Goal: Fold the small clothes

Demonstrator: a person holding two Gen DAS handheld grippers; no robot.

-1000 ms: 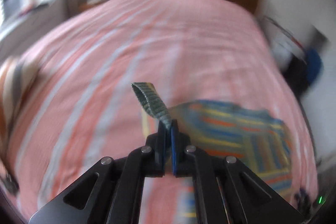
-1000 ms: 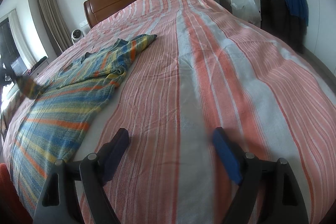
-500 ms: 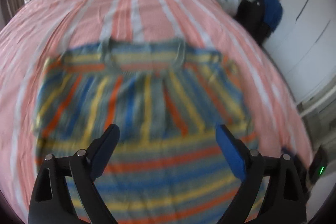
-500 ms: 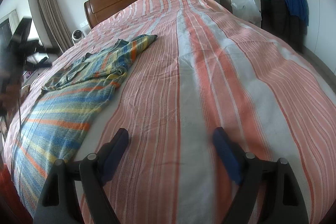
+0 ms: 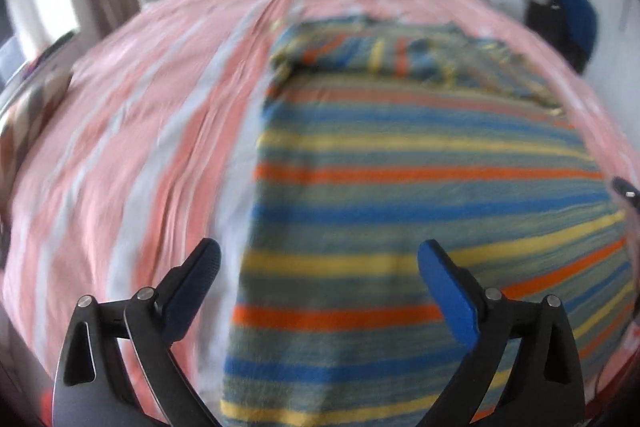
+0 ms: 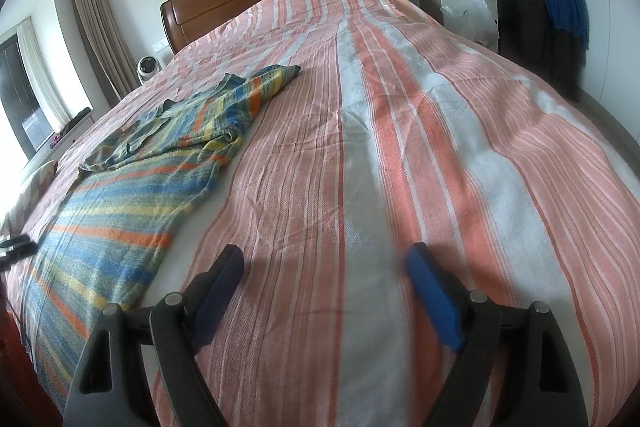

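Left gripper [image 5: 318, 263] held low over the striped shirt [image 5: 420, 195], jaws spread wide, nothing between them. Left finger [image 5: 196, 283] dark, poised past the shirt's left edge; right finger, blue-padded [image 5: 444, 291], poised over the shirt's lower stripes. Black linkage arms angling back toward the bottom of the view. Slight motion blur throughout.

Right gripper [image 6: 324, 275] held well to the right of the shirt [image 6: 132, 195], also low and level, jaws spread wide and empty. Left finger [image 6: 222, 283] in shadow, nearest the shirt's hem; right finger [image 6: 430, 291] blue-padded, farther from the shirt. Neither gripper touching the shirt
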